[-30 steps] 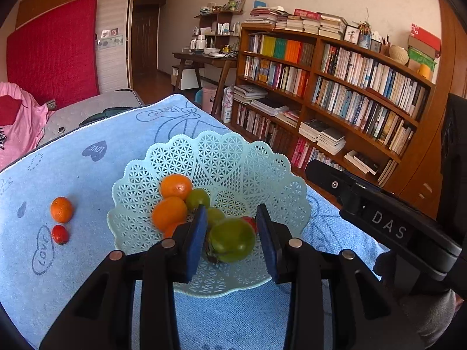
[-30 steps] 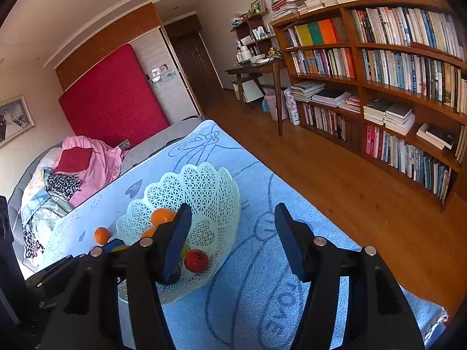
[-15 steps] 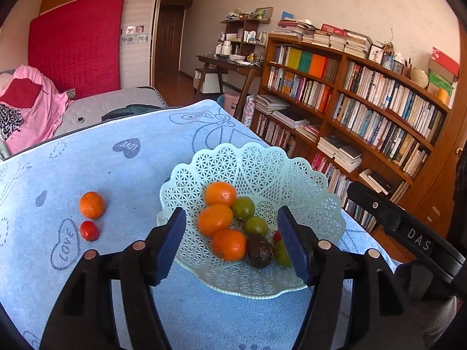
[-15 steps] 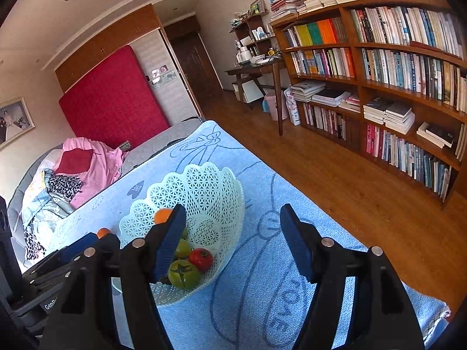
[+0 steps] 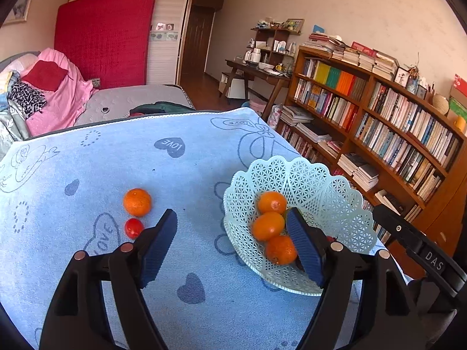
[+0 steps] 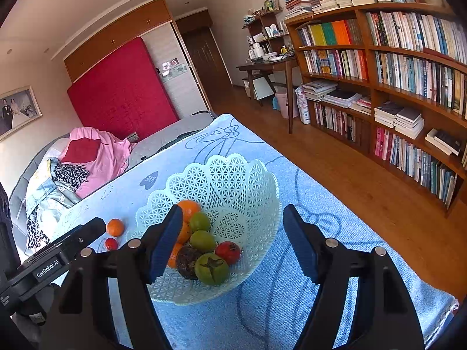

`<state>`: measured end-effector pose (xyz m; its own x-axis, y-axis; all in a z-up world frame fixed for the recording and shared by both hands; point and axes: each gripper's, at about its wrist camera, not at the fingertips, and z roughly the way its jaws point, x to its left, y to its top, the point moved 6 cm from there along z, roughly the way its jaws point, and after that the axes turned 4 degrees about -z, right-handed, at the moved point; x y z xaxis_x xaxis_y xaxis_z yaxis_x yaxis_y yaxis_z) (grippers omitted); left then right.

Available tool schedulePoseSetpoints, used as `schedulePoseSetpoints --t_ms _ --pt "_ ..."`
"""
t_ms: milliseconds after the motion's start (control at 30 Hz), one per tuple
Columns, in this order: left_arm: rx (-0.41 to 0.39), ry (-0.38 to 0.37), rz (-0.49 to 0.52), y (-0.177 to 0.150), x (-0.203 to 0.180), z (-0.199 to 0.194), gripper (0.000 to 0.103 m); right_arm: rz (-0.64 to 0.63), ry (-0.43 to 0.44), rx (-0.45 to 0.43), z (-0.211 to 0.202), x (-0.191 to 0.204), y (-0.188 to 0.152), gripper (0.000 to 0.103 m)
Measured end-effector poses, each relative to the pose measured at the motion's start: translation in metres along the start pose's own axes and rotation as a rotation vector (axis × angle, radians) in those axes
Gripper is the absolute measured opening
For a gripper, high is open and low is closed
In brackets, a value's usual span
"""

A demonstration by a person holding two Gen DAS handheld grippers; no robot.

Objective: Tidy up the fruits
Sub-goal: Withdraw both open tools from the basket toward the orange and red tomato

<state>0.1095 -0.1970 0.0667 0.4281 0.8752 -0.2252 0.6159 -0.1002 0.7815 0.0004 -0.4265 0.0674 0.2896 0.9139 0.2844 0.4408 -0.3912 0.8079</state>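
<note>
- Left gripper is hanging over the blue cloth, jaws wide and just now opening further; nothing is sitting between the pads.
- Loose orange and small red fruit are lying on the cloth just left of its left finger, touching each other.
- Basket is sitting at its right; the right finger is overlapping three oranges inside.
- Right gripper is hovering at the basket's near side, jaws wide and just now opening further, gripping nothing.
- Between its fingers the basket is showing a green tomato, a red fruit, a dark fruit and two green fruits.
</note>
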Motion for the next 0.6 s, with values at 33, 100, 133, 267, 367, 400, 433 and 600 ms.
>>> schedulePoseSetpoints --t_ms 33,100,133,267,367,400,433,600 --pt "-0.002 0.008 -0.008 0.001 0.005 -0.001 0.078 -0.004 0.003 0.002 0.0 0.003 -0.001 0.073" --pt "-0.007 0.023 -0.026 0.003 0.015 -0.003 0.082 -0.01 0.008 0.005 0.001 0.008 -0.002 0.073" --pt "-0.01 0.031 -0.037 0.004 0.02 -0.004 0.082 -0.013 0.011 0.007 0.001 0.01 -0.002 0.073" --pt "-0.018 0.064 -0.076 0.006 0.041 -0.007 0.091 -0.02 0.025 0.009 0.003 0.018 -0.003 0.082" --pt "-0.016 0.102 -0.092 0.004 0.057 -0.006 0.091 -0.029 0.035 0.016 0.005 0.023 -0.005 0.083" --pt "-0.017 0.121 -0.096 0.004 0.062 -0.005 0.091 -0.032 0.038 0.019 0.006 0.025 -0.006 0.083" --pt "-0.019 0.137 -0.099 0.003 0.067 -0.005 0.091 -0.035 0.042 0.022 0.007 0.027 -0.007 0.083" --pt "-0.007 0.201 -0.117 0.0 0.088 0.0 0.091 -0.048 0.057 0.035 0.011 0.036 -0.011 0.083"
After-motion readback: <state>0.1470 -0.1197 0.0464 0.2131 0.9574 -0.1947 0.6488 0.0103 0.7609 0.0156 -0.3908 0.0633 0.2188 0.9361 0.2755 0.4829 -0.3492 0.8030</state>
